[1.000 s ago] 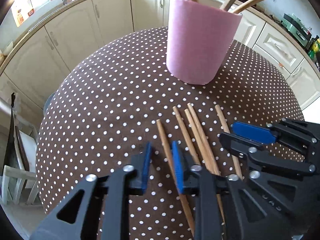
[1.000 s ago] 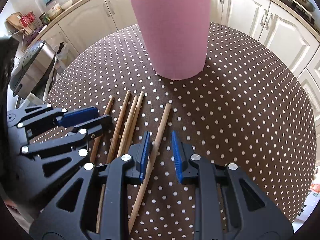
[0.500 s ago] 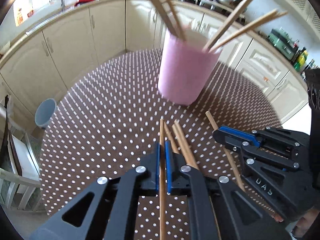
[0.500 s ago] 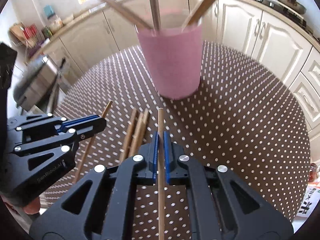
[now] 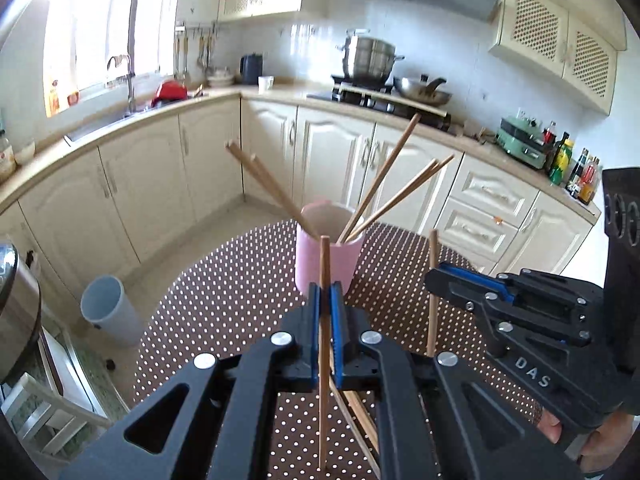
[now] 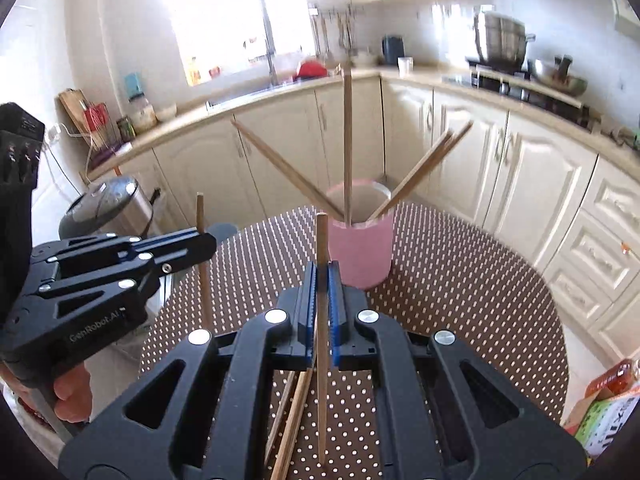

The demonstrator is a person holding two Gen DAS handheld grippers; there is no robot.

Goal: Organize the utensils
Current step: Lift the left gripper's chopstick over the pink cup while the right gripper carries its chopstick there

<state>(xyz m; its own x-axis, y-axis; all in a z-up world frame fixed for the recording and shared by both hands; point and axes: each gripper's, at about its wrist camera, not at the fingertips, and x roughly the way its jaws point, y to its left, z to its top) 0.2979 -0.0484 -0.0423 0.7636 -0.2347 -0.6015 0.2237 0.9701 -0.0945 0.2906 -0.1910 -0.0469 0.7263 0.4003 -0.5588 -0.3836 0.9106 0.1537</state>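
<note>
My left gripper [image 5: 325, 292] is shut on a wooden chopstick [image 5: 325, 252], held upright above the brown dotted table [image 5: 240, 300]. My right gripper [image 6: 321, 276] is shut on a second chopstick [image 6: 321, 236] in the same way. Beyond both tips stands the pink cup [image 5: 348, 260] [image 6: 360, 248], with several chopsticks leaning out of it. The right gripper [image 5: 436, 276] shows in the left wrist view with its chopstick [image 5: 433, 248]. The left gripper [image 6: 204, 246] shows in the right wrist view. A few chopsticks [image 6: 296, 408] still lie on the cloth under the grippers.
Cream kitchen cabinets [image 5: 192, 176] curve around behind the round table. A grey bin [image 5: 106, 308] and a white chair [image 5: 40, 412] stand on the floor at the left. A rice cooker [image 6: 108, 204] sits left of the table, and a carton [image 6: 604, 404] lies at the right edge.
Both grippers shut, each on one chopstick lying on the cloth, then rose and tilted up. The two chopsticks now hang clear of the table and the cup looks farther away.
</note>
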